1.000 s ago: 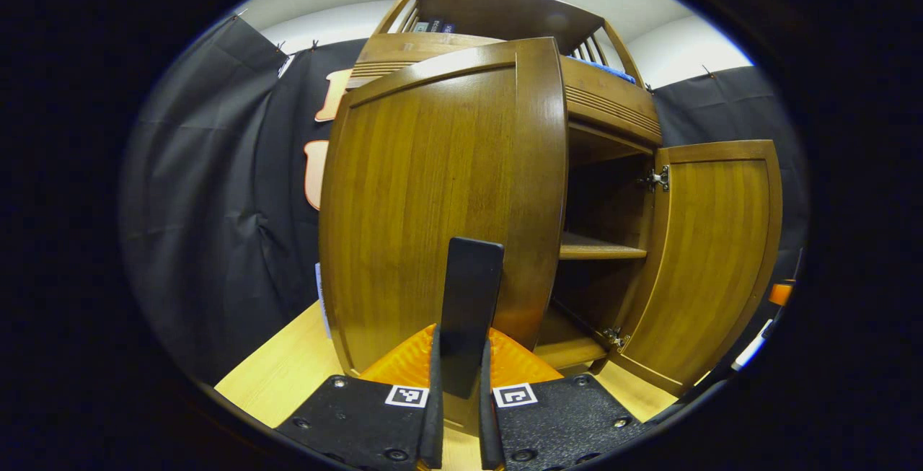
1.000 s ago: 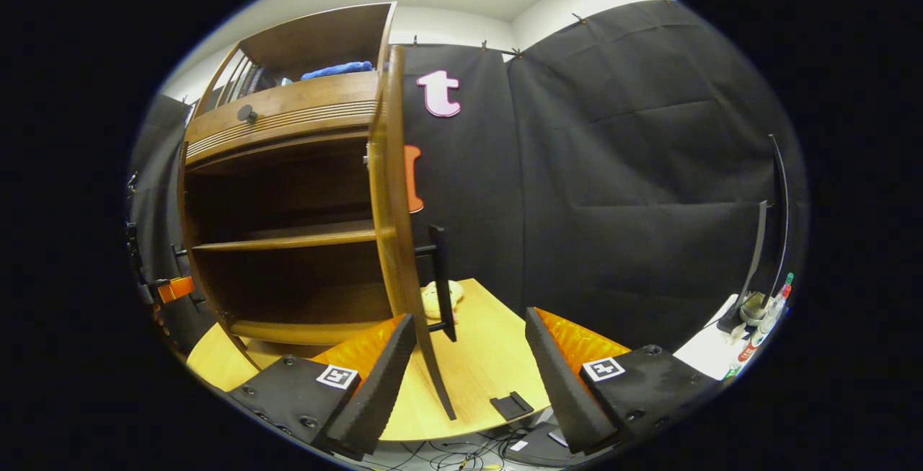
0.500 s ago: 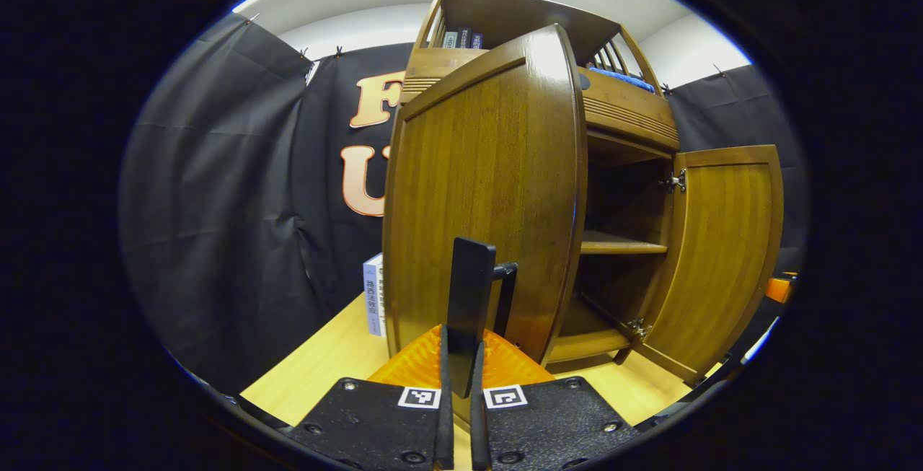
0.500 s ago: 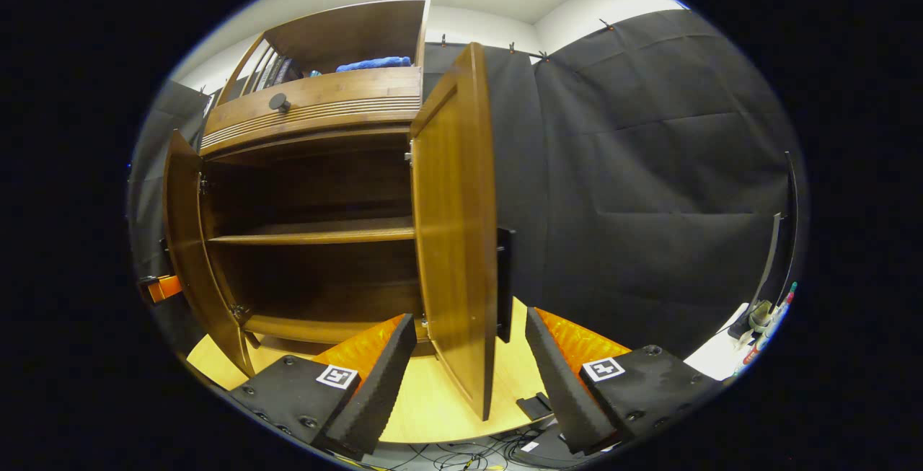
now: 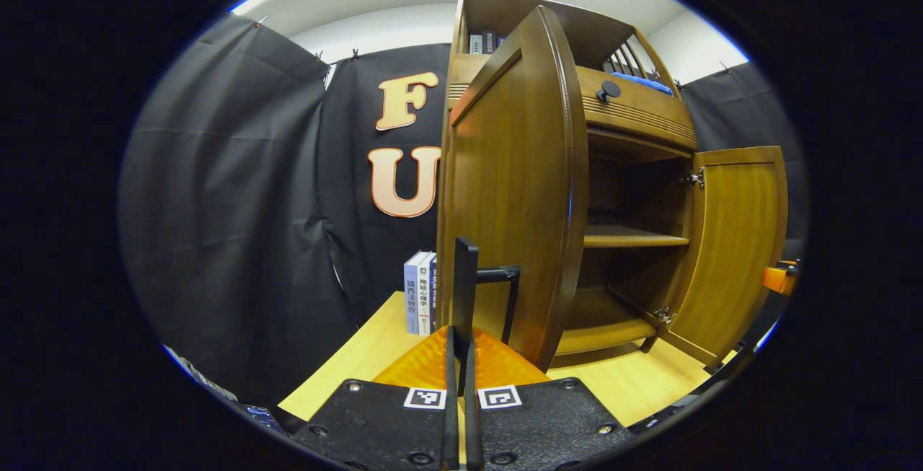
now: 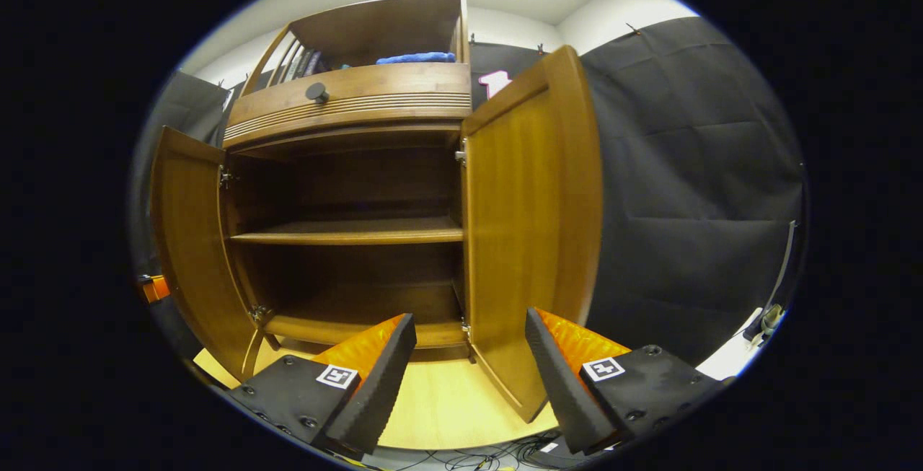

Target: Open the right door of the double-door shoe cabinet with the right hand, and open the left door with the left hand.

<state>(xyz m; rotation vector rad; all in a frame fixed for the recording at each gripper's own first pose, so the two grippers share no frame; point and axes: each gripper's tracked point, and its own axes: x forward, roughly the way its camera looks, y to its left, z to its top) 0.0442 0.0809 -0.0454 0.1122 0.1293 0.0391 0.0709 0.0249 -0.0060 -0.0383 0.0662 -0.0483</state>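
The brown wooden shoe cabinet (image 6: 346, 96) stands on the light wooden table (image 6: 447, 406) with both doors swung open. Its two inside shelves (image 6: 346, 229) look bare. At 12 o'clock, the open top box holds a blue cloth (image 6: 414, 58) and books (image 6: 303, 63). The left gripper (image 5: 459, 355) is squeezed tight on the left door's black bar handle (image 5: 463, 291). The right gripper (image 6: 469, 355) gapes wide, holding nothing, in front of the right door (image 6: 530, 226).

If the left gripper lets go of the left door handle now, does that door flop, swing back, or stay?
The left door looks like a rigid wooden panel, so it probably won't flex. Metal hinges hold it to the cabinet, so it would likely only pivot. Whether the hinges spring it shut cannot be told; the released right door stands open.
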